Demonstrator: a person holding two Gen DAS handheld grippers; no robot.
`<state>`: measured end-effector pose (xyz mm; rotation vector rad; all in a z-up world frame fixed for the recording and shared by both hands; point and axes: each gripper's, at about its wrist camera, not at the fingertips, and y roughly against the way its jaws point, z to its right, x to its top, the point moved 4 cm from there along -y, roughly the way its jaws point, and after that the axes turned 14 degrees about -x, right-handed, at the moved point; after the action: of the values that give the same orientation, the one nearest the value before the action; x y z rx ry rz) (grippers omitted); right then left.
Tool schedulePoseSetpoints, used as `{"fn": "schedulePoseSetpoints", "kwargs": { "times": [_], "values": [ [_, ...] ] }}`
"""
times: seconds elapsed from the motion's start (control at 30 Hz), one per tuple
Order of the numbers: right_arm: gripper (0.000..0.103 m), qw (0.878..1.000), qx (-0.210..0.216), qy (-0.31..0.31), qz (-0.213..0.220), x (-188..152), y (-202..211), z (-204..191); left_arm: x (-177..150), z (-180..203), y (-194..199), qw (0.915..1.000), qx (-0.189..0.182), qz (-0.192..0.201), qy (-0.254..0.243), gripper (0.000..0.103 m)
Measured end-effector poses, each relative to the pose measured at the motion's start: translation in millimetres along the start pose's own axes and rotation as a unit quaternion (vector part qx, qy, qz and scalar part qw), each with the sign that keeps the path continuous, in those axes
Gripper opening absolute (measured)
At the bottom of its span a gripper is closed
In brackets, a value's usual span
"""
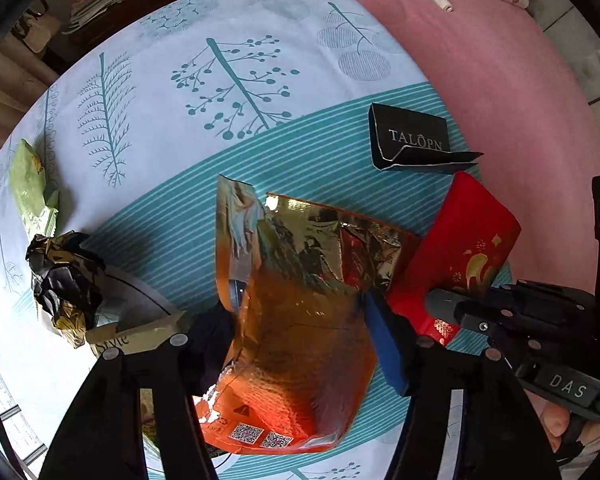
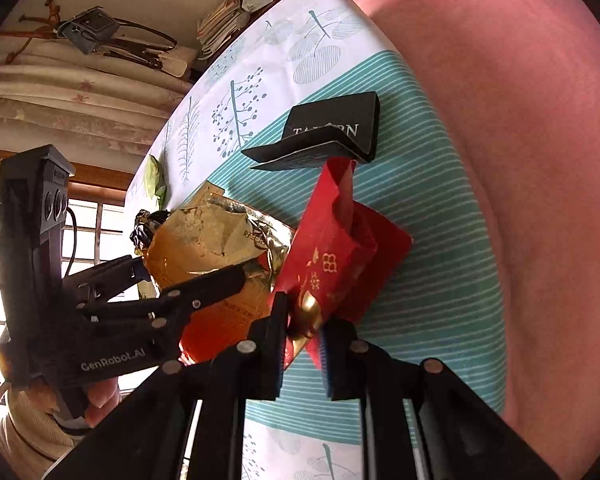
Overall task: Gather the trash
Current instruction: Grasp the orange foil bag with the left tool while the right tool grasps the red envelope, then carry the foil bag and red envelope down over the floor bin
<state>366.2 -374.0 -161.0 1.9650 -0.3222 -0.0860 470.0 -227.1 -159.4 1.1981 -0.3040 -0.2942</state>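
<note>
A: Two tongs are here, one in each hand. The left gripper (image 1: 300, 344) is closed on the orange and gold foil bag (image 1: 300, 312); its two fingers press the bag from both sides, and the bag opens upward between them.

B: And the right one?

A: The right gripper (image 2: 302, 340) is closed on the red envelope (image 2: 332, 256), holding its lower corner. The envelope stands up ahead of the fingers, just beside the foil bag, and the two seem to touch.

B: How many pieces of trash do you count?

A: Five. The bag and the envelope, then one black folded box (image 1: 414, 142) ahead of the right gripper, apart from it. To the left of the left gripper lie one crumpled black and gold wrapper (image 1: 62, 276) and, further ahead, one green packet (image 1: 34, 190).

B: Where are the edges?

A: The printed tablecloth (image 1: 172, 92) ends just beyond the black box, where the pink bedding (image 1: 500, 60) begins. Ahead of the left gripper, between the bag and the far edge, the cloth is bare. The green packet lies near the left edge.
</note>
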Motion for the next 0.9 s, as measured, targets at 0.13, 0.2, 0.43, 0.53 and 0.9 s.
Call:
{"fn": "schedulePoseSetpoints", "kwargs": {
  "times": [0.13,0.2,0.43,0.53,0.9],
  "values": [
    [0.013,1.000,0.004,0.002,-0.001,-2.2,-0.6,0.8,-15.1,14.1,-2.5,0.9999,-0.016,0.001,0.004,0.045],
    [0.013,1.000,0.004,0.006,-0.002,-3.8,-0.6,-0.6,-25.1,20.8,-5.7,0.9993,-0.035,-0.003,0.014,0.024],
    [0.011,0.999,0.001,0.035,0.000,-19.6,6.9,-12.4,-58.6,35.9,6.3,0.9978,-0.019,0.045,0.044,0.016],
    [0.009,0.998,-0.005,0.056,0.011,-31.3,16.5,-20.4,-82.9,42.5,21.2,0.9960,-0.009,0.072,0.051,0.015],
    [0.009,0.995,-0.011,0.093,0.034,-108.9,61.1,-47.4,-175.1,53.2,98.0,0.9859,0.027,0.161,0.040,0.015]
  ]
}}
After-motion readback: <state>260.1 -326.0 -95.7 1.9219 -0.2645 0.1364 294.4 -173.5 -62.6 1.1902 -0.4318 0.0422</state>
